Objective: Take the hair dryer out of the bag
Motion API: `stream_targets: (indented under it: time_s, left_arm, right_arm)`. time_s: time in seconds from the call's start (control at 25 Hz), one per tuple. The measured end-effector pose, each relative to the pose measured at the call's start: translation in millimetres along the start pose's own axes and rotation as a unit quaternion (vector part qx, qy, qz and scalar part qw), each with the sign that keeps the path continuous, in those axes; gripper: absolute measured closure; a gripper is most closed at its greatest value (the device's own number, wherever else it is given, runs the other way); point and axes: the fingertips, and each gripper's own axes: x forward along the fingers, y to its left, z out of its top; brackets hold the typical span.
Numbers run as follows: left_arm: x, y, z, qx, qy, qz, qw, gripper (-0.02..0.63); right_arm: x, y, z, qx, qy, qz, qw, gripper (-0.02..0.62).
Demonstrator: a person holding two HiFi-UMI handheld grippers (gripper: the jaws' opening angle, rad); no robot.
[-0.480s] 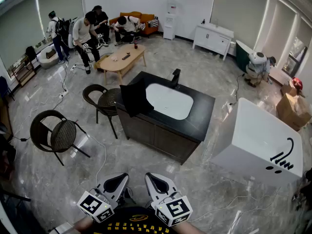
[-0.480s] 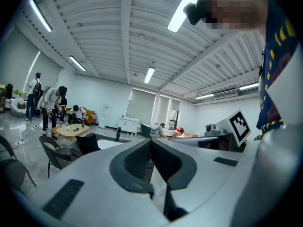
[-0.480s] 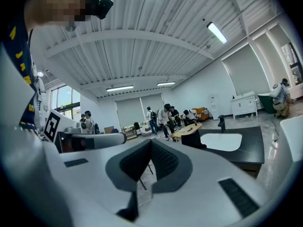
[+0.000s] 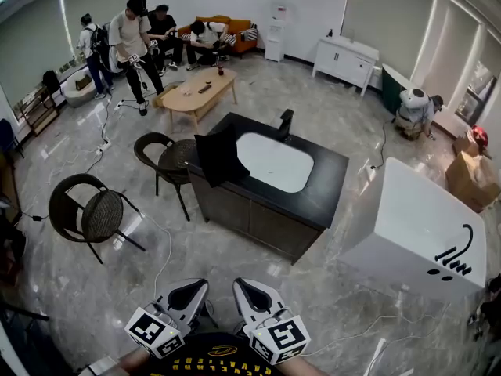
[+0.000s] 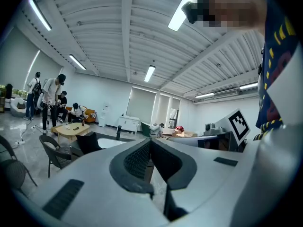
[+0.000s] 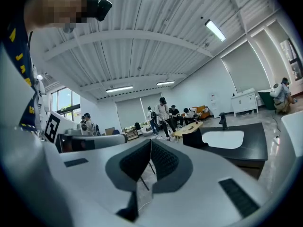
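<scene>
A black bag (image 4: pixel 217 156) stands upright on the left end of a dark counter (image 4: pixel 329 185) with a white sink basin (image 4: pixel 274 161); it also shows as the bag (image 5: pixel 88 143) and the bag (image 6: pixel 195 139) in the gripper views. No hair dryer is visible. My left gripper (image 4: pixel 200 285) and right gripper (image 4: pixel 238 283) sit side by side at the bottom of the head view, close to my body and far from the counter. Both are shut with nothing between the jaws, as seen at the left gripper (image 5: pixel 150 142) and the right gripper (image 6: pixel 150 143).
Two dark wicker chairs (image 4: pixel 88 214) (image 4: pixel 160 159) stand left of the counter. A large white box (image 4: pixel 415 229) is at the right. A wooden coffee table (image 4: pixel 196 94), an orange sofa (image 4: pixel 221 28) and several people occupy the far left. Cables lie across the marble floor (image 4: pixel 313 296).
A person by the coffee table has straightened up and stands now. My grippers have not moved.
</scene>
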Motion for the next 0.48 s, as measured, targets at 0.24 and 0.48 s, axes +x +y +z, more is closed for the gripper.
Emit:
stream_targets:
  time_s: [0.24, 0.48]
  left_arm:
    - [-1.1, 22.1, -1.9, -0.014, 0.005, 0.006, 0.9999, 0.603]
    - [-0.3, 59.6, 6.7, -0.01, 0.005, -0.011, 0.9999, 0.603]
  right_arm:
    - [21.5, -1.6, -7.2, 0.013, 0.02, -0.003, 1.0, 0.584]
    - [58.8, -1.7, -5.6, 0.018, 0.025, -0.028, 0.999, 0.584]
